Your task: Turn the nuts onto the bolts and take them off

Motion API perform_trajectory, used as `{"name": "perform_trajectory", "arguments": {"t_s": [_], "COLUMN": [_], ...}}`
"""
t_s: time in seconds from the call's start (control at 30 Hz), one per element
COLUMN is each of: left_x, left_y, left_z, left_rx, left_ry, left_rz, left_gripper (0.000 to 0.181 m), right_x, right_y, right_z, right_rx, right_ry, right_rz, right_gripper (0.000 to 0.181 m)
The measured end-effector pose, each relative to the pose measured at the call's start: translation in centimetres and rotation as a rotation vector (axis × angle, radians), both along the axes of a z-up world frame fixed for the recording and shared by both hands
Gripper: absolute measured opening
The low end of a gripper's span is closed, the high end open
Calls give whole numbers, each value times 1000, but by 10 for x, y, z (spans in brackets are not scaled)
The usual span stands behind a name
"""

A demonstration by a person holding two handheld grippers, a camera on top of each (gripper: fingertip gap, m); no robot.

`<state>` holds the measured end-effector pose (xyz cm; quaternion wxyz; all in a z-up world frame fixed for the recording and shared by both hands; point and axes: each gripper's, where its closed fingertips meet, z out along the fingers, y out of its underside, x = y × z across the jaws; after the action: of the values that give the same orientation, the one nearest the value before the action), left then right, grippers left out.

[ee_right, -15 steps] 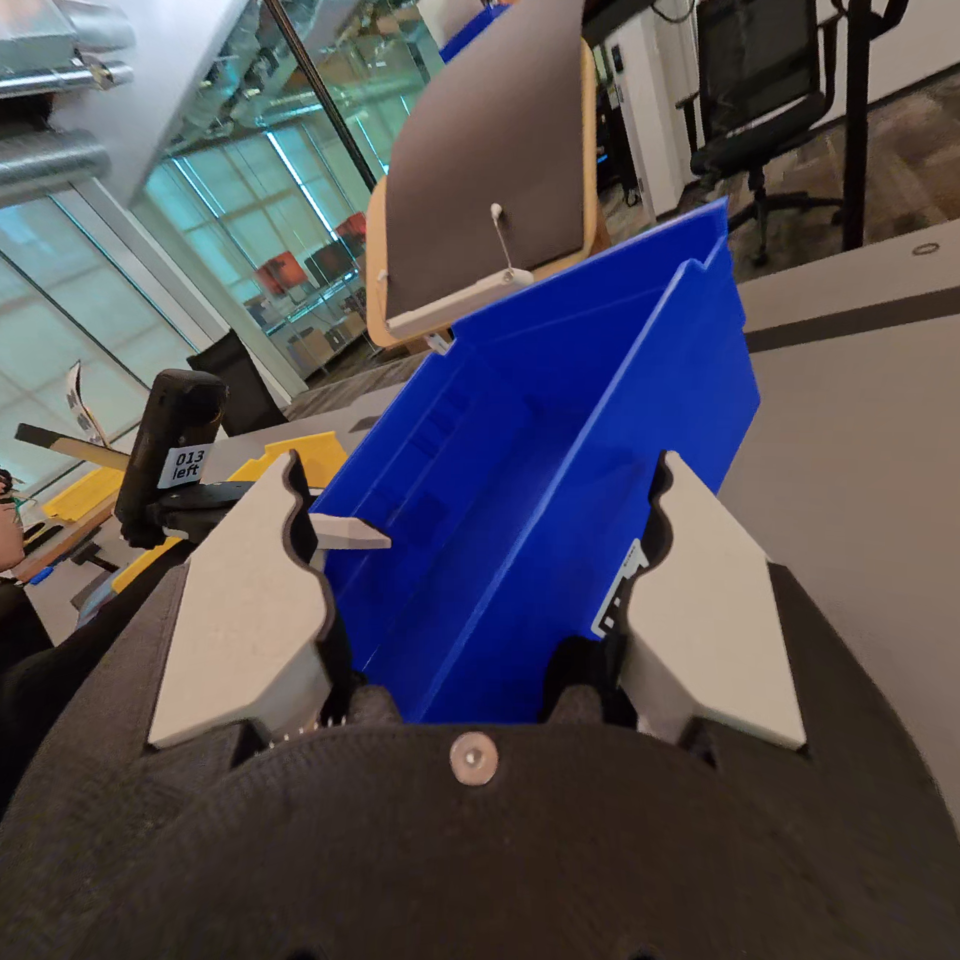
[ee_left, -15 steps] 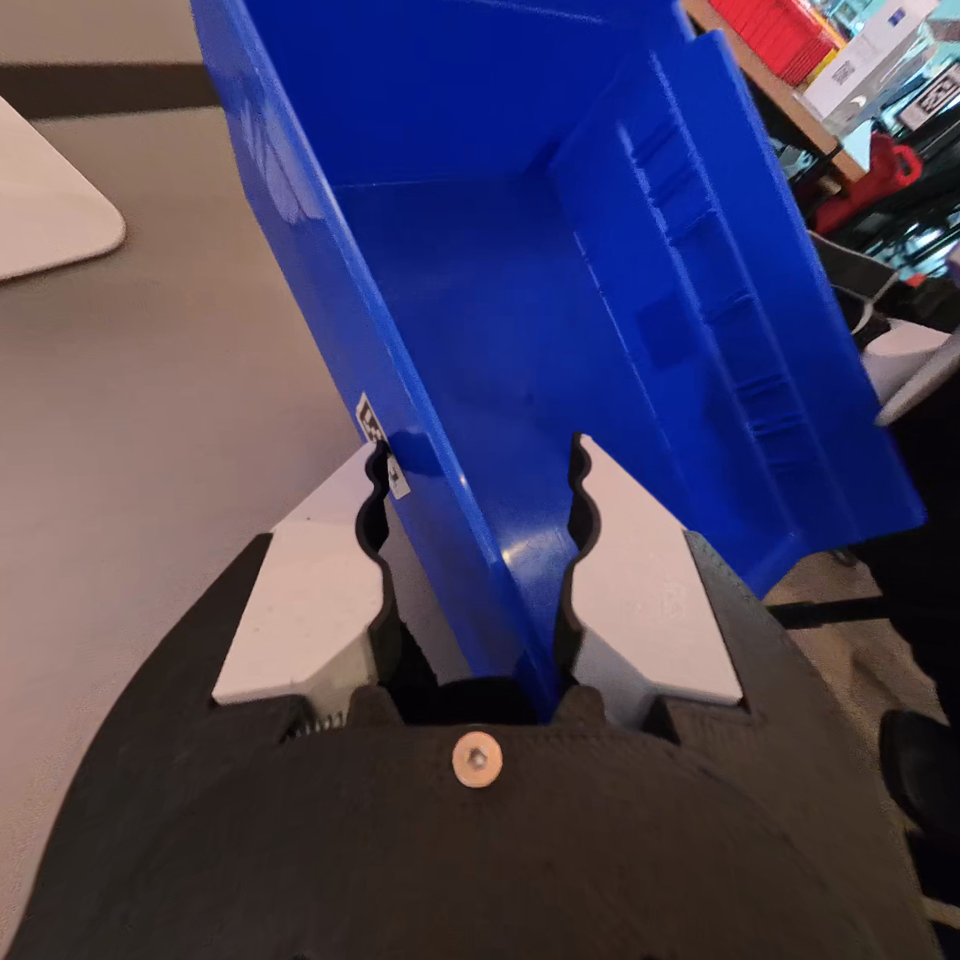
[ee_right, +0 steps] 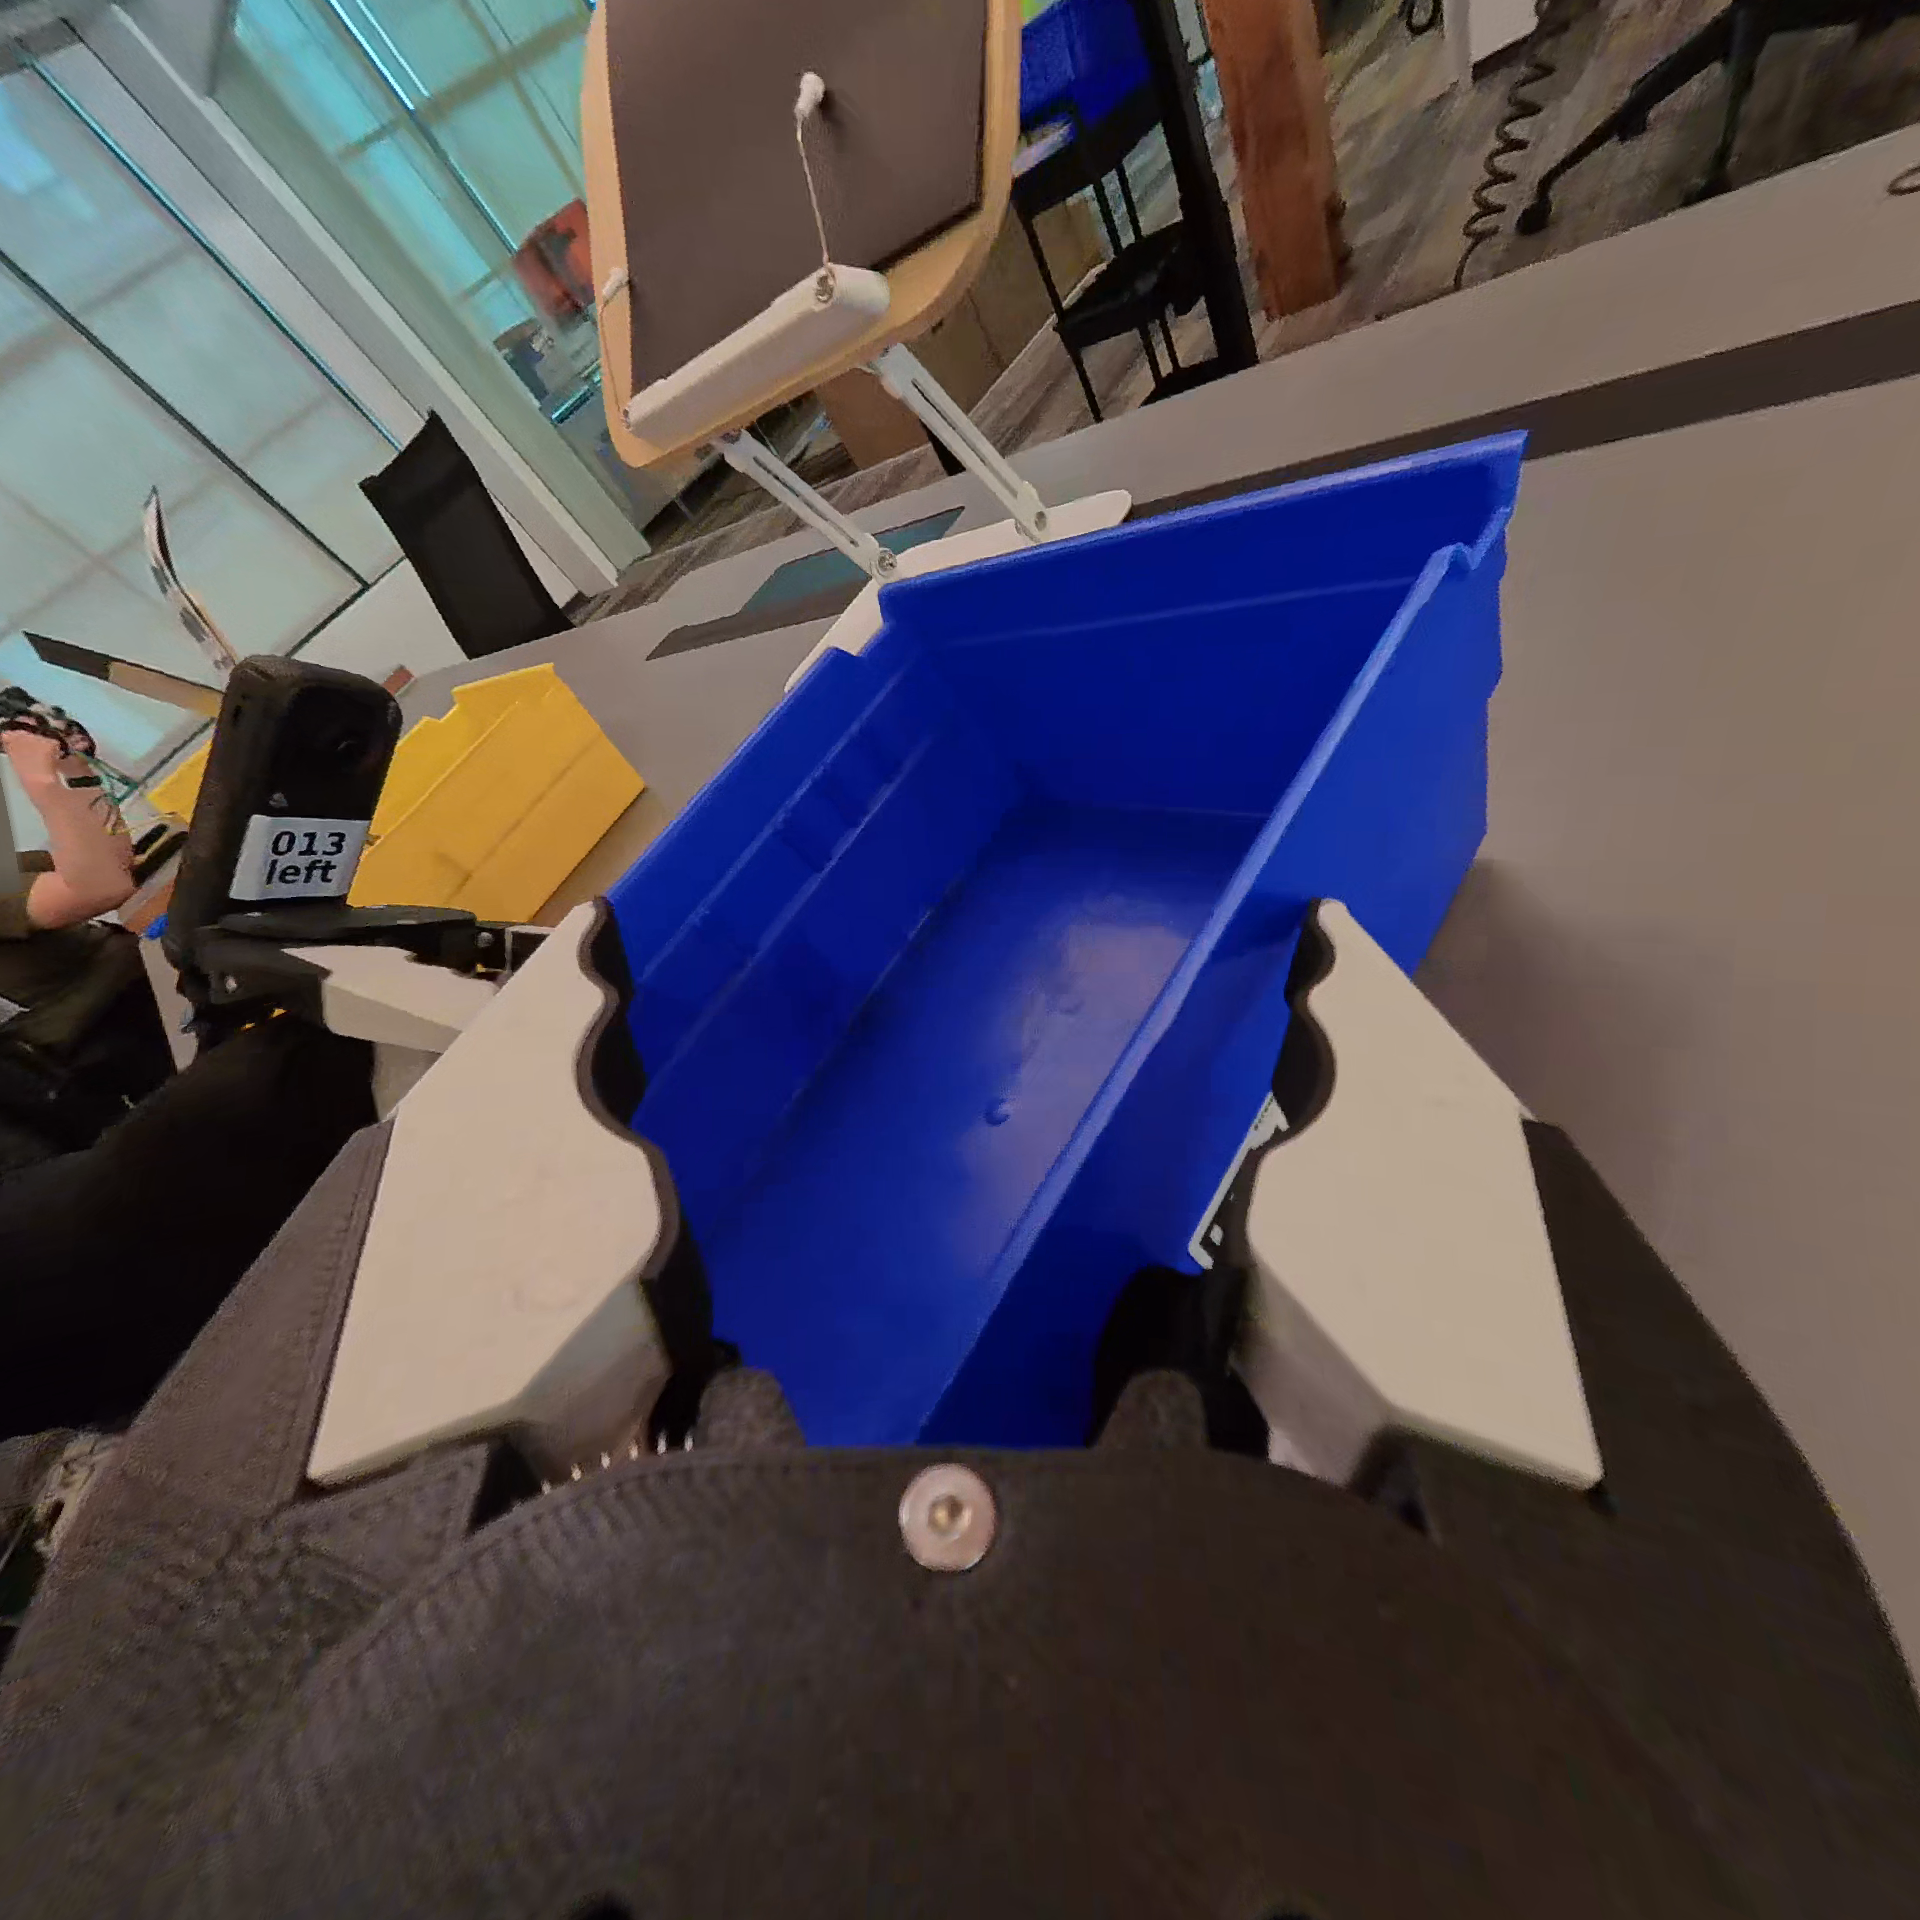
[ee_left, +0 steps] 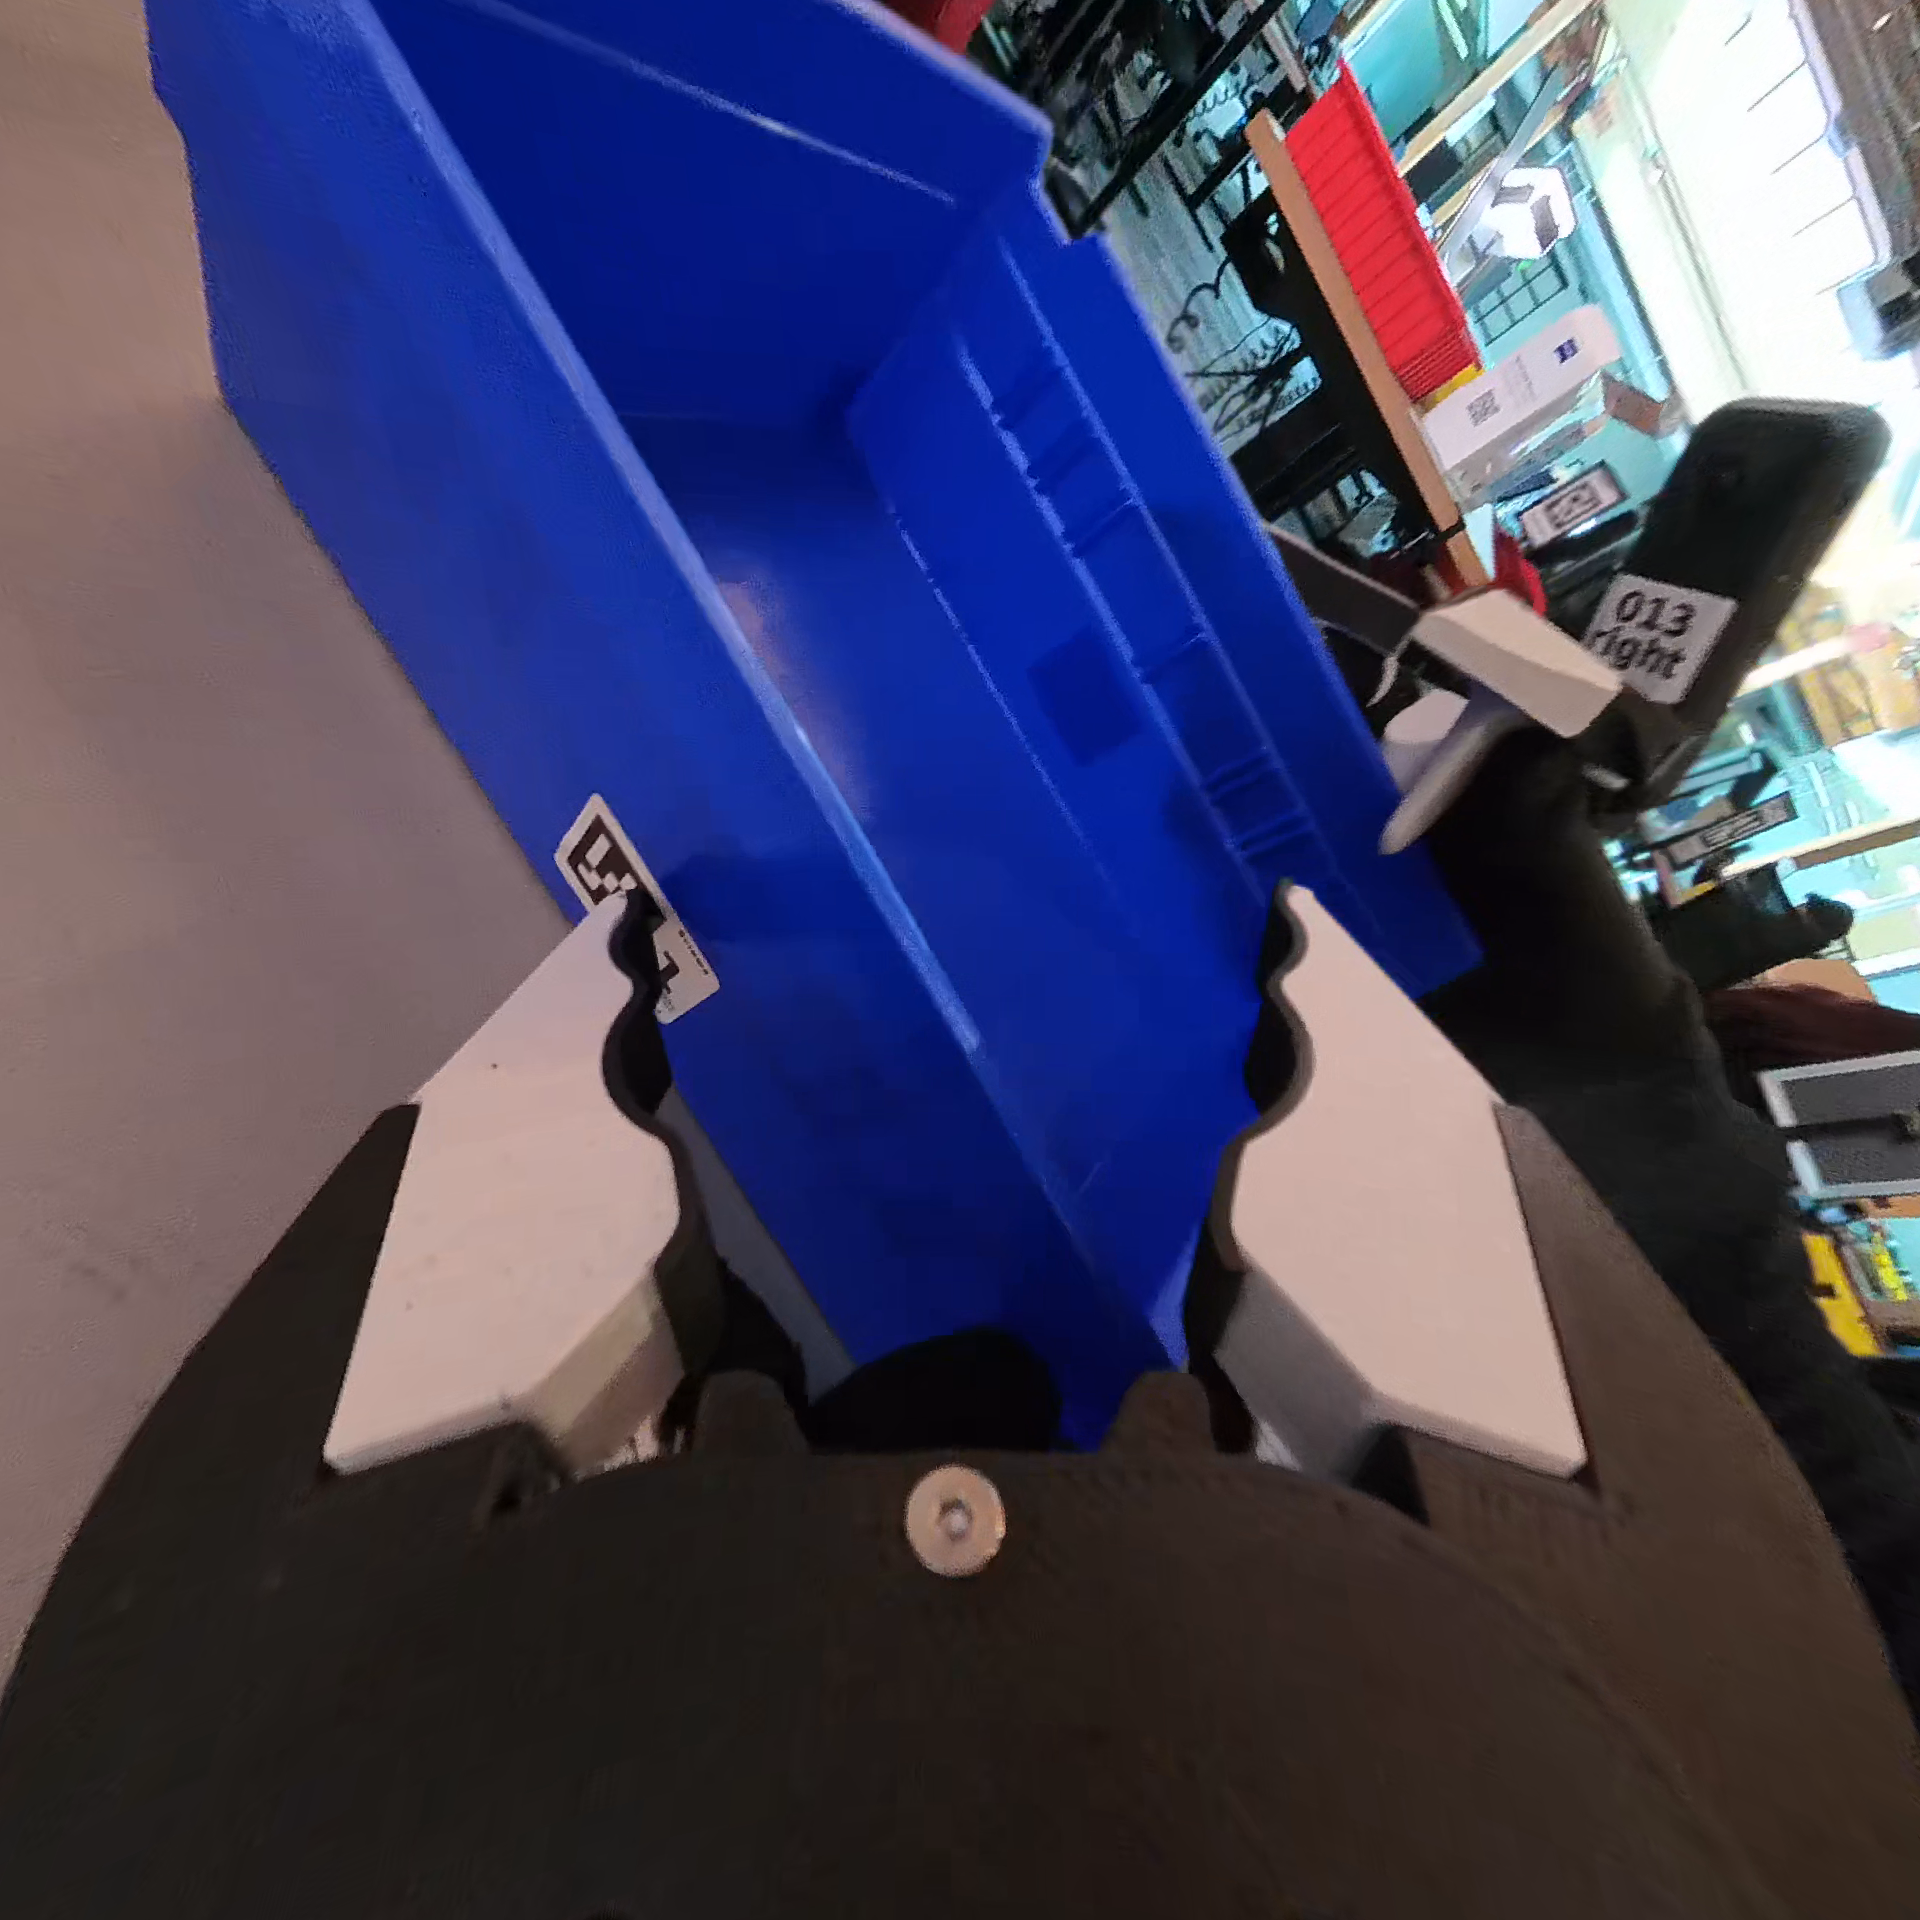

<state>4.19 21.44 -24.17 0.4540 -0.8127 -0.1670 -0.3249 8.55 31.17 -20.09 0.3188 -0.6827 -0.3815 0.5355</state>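
An empty blue bin [ee_left: 831, 727] lies on the grey table [ee_left: 208, 831]; no nuts or bolts show. My left gripper [ee_left: 951, 909] is open wide and straddles the bin's left side wall, its left finger [ee_left: 520, 1143] outside by a black-and-white sticker [ee_left: 634, 904]. My right gripper [ee_right: 961, 914] is open wide and straddles the right wall of the bin [ee_right: 1039, 987]; its right finger [ee_right: 1413, 1143] is outside that wall. The right gripper also shows in the left wrist view [ee_left: 1475, 717], beside the bin's right wall. A finger of the left gripper [ee_right: 395, 997] shows by the bin's left wall.
Yellow bins [ee_right: 499, 790] lie on the table [ee_right: 1714, 727] to the left. A tilted board on a white stand [ee_right: 790, 208] stands behind the blue bin. A person [ee_right: 62, 831] sits at far left. Shelves with red bins [ee_left: 1371, 239] are beyond the table edge.
My left gripper's jaws have opened wider around the bin wall. The bin has come down from a steep tilt to lie flatter on the table. Both views have swung.
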Motion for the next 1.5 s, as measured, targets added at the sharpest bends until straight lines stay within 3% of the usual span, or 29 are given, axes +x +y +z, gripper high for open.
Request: {"name": "perform_trajectory", "arguments": {"t_s": [0.2,0.33,0.47,0.6,0.7,0.77,0.9,1.03,1.3,1.5], "left_x": [21,18,-4,-66,-142,-205,-320,-386,-425,-440], "left_y": [6,-10,-40,-84,-125,-155,-220,-255,-265,-275], "left_z": [6,18,61,112,140,150,117,61,-23,-51], "left_rx": [27,35,122,186,150,85,-227,-465,-787,-919], "left_ry": [-19,-59,35,271,438,535,624,564,483,508], "left_rz": [-48,-90,-107,-54,55,160,294,342,257,251], "left_gripper": [130,121,104,77,48,42,41,45,44,39], "right_x": [17,29,44,43,30,15,-18,-45,-68,-74], "right_y": [21,41,58,43,16,-12,-69,-119,-183,-202], "right_z": [-6,8,32,82,114,129,141,137,117,106], "right_rx": [-65,-14,202,479,620,670,721,704,661,632], "right_ry": [37,48,-16,-25,-8,24,73,104,115,121], "right_rz": [-6,-122,-272,-330,-315,-255,-116,19,192,252], "right_gripper": [117,118,120,114,110,105,102,101,98,96]}}
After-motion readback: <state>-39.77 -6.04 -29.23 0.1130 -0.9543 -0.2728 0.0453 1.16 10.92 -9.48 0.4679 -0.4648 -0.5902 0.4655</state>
